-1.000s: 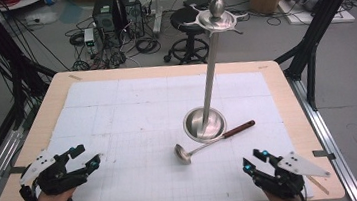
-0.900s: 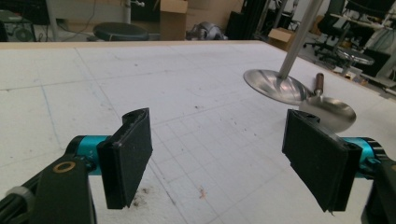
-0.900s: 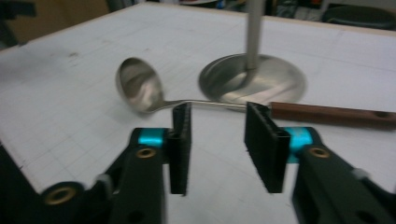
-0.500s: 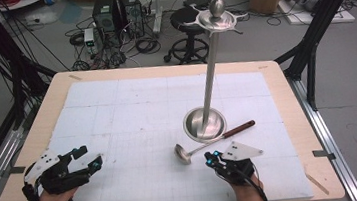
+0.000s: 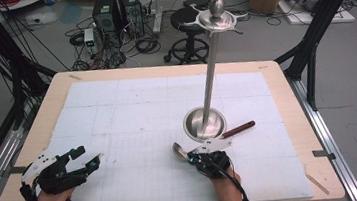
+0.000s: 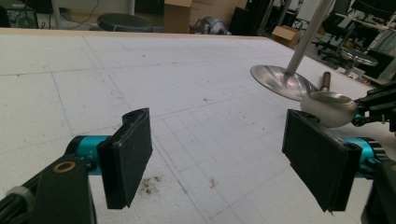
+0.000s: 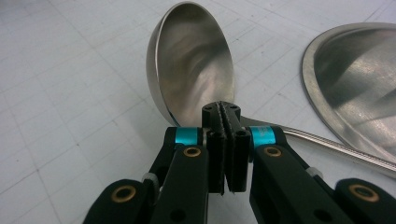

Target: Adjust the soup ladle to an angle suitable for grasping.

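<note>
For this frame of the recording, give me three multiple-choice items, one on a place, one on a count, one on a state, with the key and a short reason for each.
1. Where does the ladle lie?
A. On the white mat, just in front of the stand's round base
B. Hung on the top of the stand
C. On the floor by the stool

2. How many hand-held grippers are over the table?
A. One
B. Two
C. Three

3. How do the jaws of the left hand-held gripper stand?
A. Pressed together
B. Wide apart with nothing between them
C. Clamped on the ladle

Key: 1 A, the ladle's bowl and dark handle rest on the mat next to the stand. 2 B, one at the left, and the right hand-held gripper by the ladle's bowl. 3 B, the left gripper view shows bare mat between its pads.
</note>
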Demonstrator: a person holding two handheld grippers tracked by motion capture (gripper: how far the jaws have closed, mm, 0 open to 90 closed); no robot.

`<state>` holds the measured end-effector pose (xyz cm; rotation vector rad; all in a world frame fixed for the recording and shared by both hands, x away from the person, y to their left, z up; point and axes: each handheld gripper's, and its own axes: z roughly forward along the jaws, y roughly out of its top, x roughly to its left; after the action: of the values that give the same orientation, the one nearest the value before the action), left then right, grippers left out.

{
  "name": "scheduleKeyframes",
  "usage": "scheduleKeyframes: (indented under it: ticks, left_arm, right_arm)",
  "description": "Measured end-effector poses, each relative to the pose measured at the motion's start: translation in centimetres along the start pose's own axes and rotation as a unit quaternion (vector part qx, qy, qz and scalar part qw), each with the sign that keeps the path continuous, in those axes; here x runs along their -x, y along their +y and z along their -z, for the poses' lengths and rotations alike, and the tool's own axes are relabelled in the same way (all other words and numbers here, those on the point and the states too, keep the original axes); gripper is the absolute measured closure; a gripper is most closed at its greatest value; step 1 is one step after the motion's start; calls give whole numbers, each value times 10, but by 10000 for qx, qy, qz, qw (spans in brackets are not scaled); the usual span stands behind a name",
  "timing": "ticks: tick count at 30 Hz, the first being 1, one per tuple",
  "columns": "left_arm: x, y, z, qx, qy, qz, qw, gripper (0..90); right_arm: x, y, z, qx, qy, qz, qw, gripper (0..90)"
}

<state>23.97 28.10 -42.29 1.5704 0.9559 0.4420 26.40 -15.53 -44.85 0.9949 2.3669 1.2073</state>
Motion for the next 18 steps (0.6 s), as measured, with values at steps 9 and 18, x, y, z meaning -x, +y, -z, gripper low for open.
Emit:
scheduleKeyframes:
  ticks: [9,18]
  left_arm:
    - [3,0,-2,-26,-37,-50,10000,249]
    - [1,0,-1,-10,-16,-21,10000,249]
  right_arm:
    - [-4,7,-5,-94,-82,39,9999,888]
    - [-4,16,-11,-181,-122,12,9998,877]
